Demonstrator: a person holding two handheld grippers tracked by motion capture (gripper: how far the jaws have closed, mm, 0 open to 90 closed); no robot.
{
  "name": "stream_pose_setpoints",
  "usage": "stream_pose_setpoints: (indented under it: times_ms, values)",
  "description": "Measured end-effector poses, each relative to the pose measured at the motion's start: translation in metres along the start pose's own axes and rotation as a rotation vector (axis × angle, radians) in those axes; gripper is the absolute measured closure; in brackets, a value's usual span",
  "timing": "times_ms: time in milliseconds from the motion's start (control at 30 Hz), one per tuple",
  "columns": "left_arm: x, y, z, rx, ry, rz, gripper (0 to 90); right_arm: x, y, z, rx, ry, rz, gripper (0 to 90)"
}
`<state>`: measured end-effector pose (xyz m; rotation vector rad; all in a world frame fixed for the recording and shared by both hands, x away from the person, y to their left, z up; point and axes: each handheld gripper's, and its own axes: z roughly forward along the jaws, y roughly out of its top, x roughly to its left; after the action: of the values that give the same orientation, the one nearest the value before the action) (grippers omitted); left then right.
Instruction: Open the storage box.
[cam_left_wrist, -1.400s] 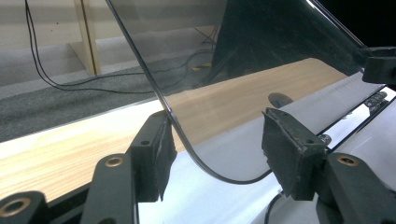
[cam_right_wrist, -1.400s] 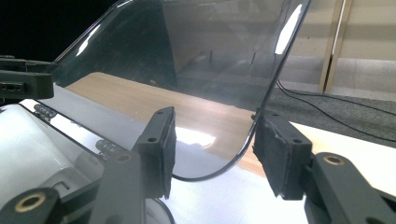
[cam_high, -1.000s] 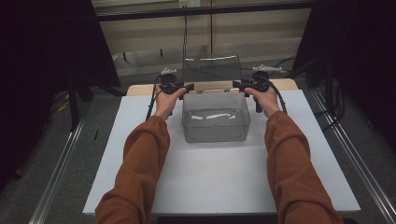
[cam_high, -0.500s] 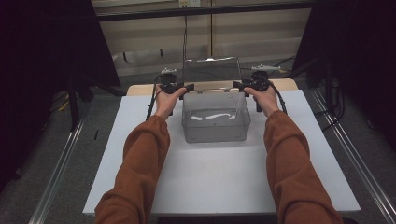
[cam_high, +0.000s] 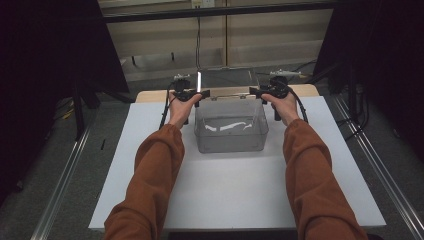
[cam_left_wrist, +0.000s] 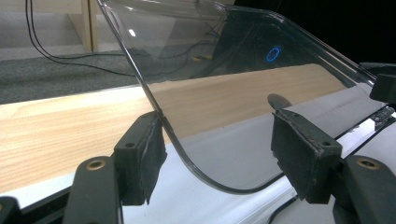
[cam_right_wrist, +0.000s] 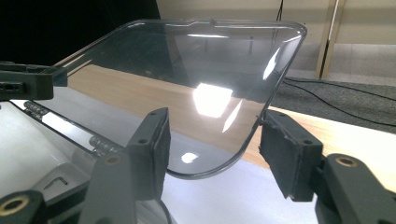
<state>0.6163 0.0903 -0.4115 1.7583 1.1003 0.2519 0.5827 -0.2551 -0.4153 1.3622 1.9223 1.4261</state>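
Dark room all round, a pale wall and trailing cables at the back, and in the middle a white worktop (cam_high: 150, 165) with a strip of bare wood along its far edge. On it sits a clear plastic box (cam_high: 231, 135), long axis running left to right across the worktop, mouth facing up. Its hinged clear lid (cam_high: 225, 79) is thrown back behind it, tilted away towards the far edge and hanging over the wood strip.

The left gripper (cam_high: 196, 93) is at the box's far left corner, the right gripper (cam_high: 257, 91) at the far right corner, both pointing inward towards each other.

The left gripper view brings it close: the lid's rounded corner (cam_left_wrist: 205, 154) sits between the two black fingers (cam_left_wrist: 140, 158), edge right against the left-hand pad and well clear of the other, no squeeze on it. These fingers have just been opening.

The right gripper view mirrors it: the lid's other corner (cam_right_wrist: 219, 154) sits between the fingers (cam_right_wrist: 289, 149), about half spread, edge near the right-hand pad, no pinch. This view also picks out the hinge barrels (cam_right_wrist: 100, 144) along the box's back rim.
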Motion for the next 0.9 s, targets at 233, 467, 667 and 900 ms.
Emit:
stream_pose_setpoints:
  times_ms: [233, 467, 667, 900]
  values:
    - [0.0008, -0.0005, 0.0003, 0.002, -0.003, -0.020, 34.7, 0.0012, -0.0001, -0.0006, -0.001, -0.008, -0.006, 44.0]
    - [0.0011, -0.0008, -0.0002, 0.006, -0.023, -0.015, 33.8, -0.0009, -0.0020, 0.0009, 0.003, -0.019, 0.009, 39.5]
    - [0.0020, -0.0023, -0.0005, -0.005, -0.011, -0.024, 25.4, -0.0026, -0.0045, 0.0009, 0.005, -0.056, 0.012, 26.6]
    - [0.0026, -0.0020, -0.0066, -0.013, 0.012, 0.011, 21.7, 0.0030, 0.0014, -0.0042, -0.024, -0.090, -0.032, 21.3]
